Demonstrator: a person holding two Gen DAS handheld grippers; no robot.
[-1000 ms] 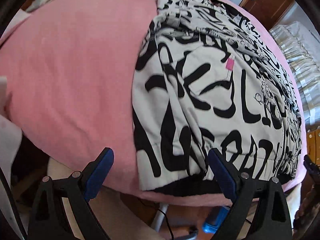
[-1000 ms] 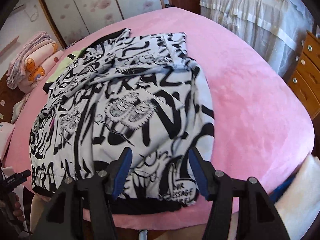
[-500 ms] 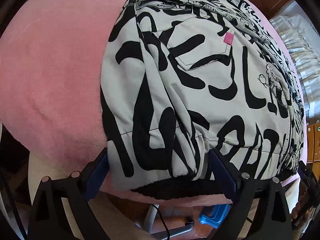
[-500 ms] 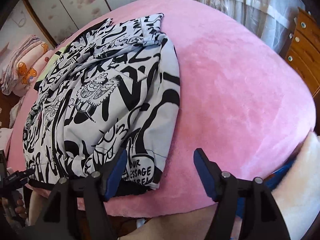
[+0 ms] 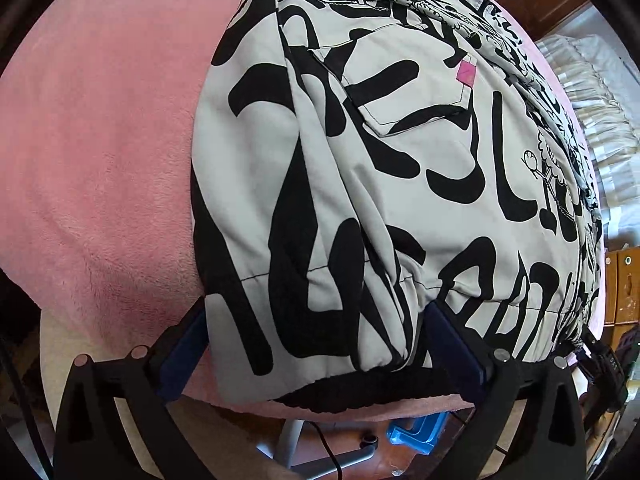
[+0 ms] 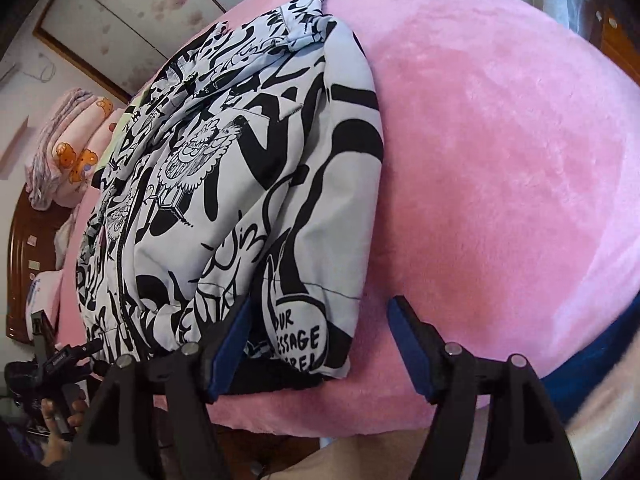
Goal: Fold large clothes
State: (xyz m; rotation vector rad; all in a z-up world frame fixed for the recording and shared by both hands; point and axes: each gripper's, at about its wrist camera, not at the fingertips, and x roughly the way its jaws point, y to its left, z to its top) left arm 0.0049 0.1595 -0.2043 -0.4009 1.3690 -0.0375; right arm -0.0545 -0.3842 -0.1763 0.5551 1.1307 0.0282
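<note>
The left gripper (image 5: 316,344) sits right at the near edge of the bed, its jaws spread wide, and the bottom corner of the jacket (image 5: 400,184) lies between the two blue pads (image 5: 182,354). Nothing is pinched: the pads stand apart on either side of the hem, the left one at the jacket's outer edge and the right one tucked against a fold of cloth. Over on the other side, the right gripper (image 6: 320,344) is also spread wide and gripping nothing. Its left pad (image 6: 230,350) rests against the jacket's (image 6: 248,184) lower right corner, by the printed speech bubble, while its right pad (image 6: 408,346) hangs over bare pink blanket (image 6: 500,160), apart from the cloth.

The jacket itself, white with heavy black graffiti lettering, lies spread on the pink blanket (image 5: 100,140), sides already folded inward, its black ribbed hem (image 5: 360,390) at the near edge of the bed. A chest pocket with a small pink tag (image 5: 467,74) shows in the left view. From the right view, a stack of pink bedding (image 6: 68,148) with a bear print sits at the far left of the bed, and the left-hand gripper (image 6: 60,364) peeks in at the lower left corner.
</note>
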